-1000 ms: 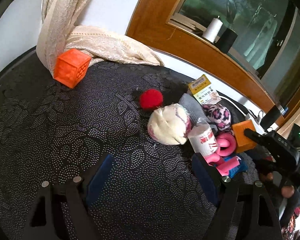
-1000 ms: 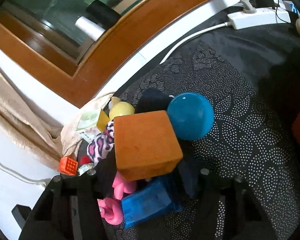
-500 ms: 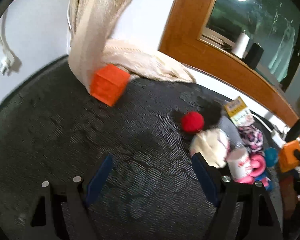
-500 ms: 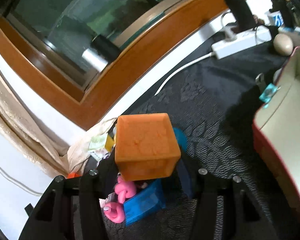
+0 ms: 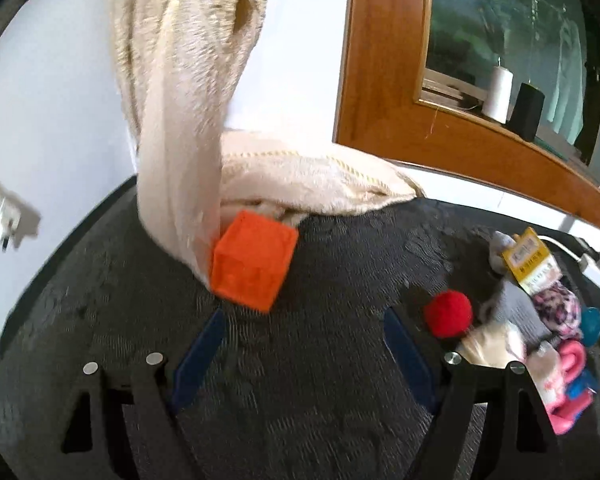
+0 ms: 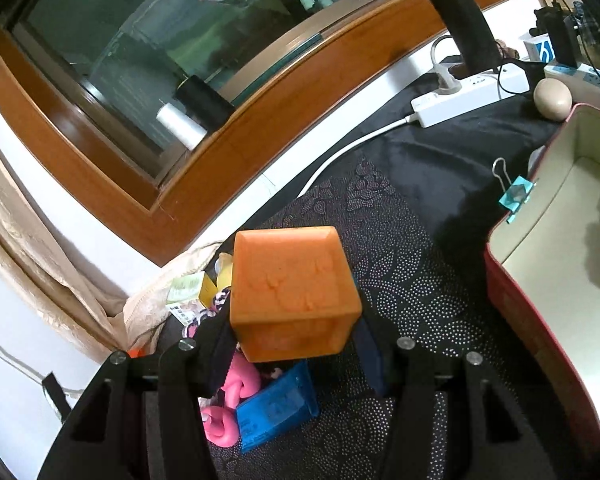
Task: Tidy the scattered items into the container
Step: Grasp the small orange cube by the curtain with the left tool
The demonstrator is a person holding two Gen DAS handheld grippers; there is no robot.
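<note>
My right gripper (image 6: 294, 340) is shut on a pale orange block (image 6: 294, 292) and holds it above the dark patterned cloth. The red box (image 6: 540, 344) with a cream inside stands at the right of that view. Below the block lie a blue box (image 6: 278, 412) and a pink knotted toy (image 6: 228, 404). In the left wrist view my left gripper (image 5: 304, 340) is open, with a bright orange cube (image 5: 254, 266) just beyond its fingers, against the cream curtain (image 5: 188, 100). A red pom-pom (image 5: 448, 314) lies to the right, beside a heap of toys (image 5: 552, 340).
A white power strip (image 6: 468, 98) with its cable, a black flask (image 6: 466, 20) and a beige egg-shaped thing (image 6: 552, 96) sit at the far edge. A teal binder clip (image 6: 514, 196) hangs on the box's rim. A wooden window frame (image 5: 384, 80) backs the table.
The right gripper lifted the pale orange block off the heap and swung toward the red box, which came into view. The left gripper swung left, from the heap to the bright orange cube.
</note>
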